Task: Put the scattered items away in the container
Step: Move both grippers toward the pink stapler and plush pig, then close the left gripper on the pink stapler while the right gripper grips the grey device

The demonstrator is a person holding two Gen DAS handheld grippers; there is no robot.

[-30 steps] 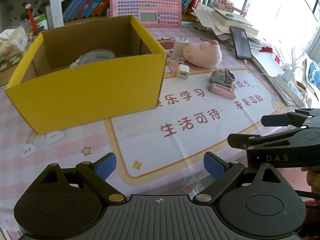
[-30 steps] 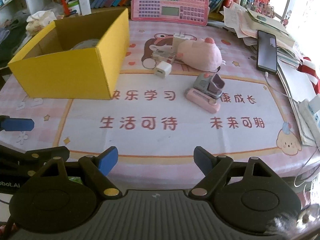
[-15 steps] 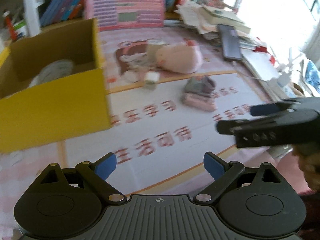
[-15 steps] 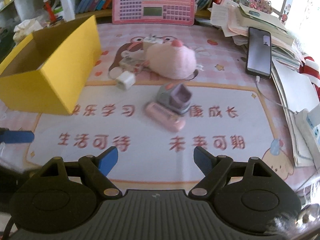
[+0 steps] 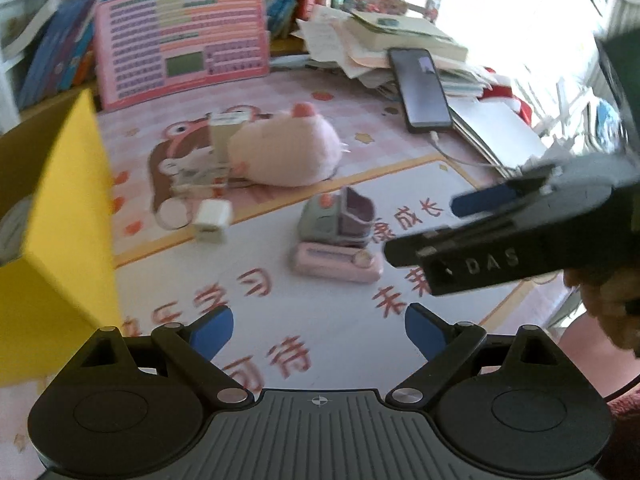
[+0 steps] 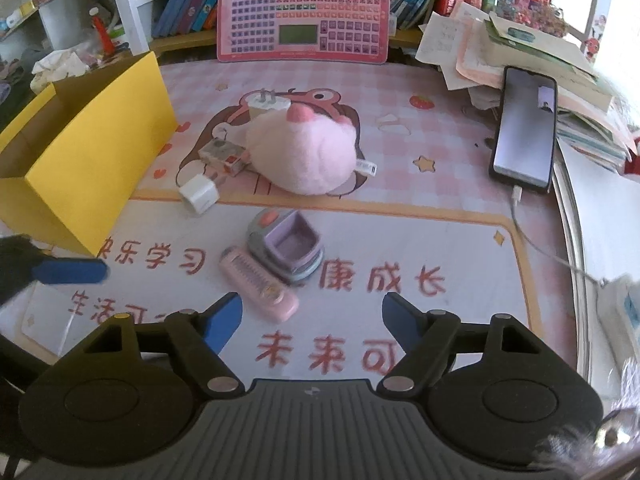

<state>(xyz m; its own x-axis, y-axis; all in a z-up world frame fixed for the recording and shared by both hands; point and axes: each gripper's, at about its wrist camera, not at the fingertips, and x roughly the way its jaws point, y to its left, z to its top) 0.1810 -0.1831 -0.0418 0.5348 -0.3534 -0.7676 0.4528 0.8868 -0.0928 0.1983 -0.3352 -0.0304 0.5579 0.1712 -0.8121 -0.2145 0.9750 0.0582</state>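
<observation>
Both grippers hang released over the near edge of the printed mat [image 6: 460, 216], the left gripper [image 5: 319, 330] and right gripper [image 6: 312, 318] grasping nothing. Mid-mat lie one fuzzy pink plush [image 6: 304, 156], two boxy white plastic chargers [image 6: 199, 193], one slim pink case [image 6: 259, 284] and one grey-purple toy [image 6: 286, 246]. The yellow cardboard box [image 6: 100, 144] stands at the left edge.

Pink checked table mat [image 6: 452, 136], bookshelf [image 6: 192, 4] behind, paper stacks [image 6: 520, 52] right, bright window [image 5: 520, 4] glare
</observation>
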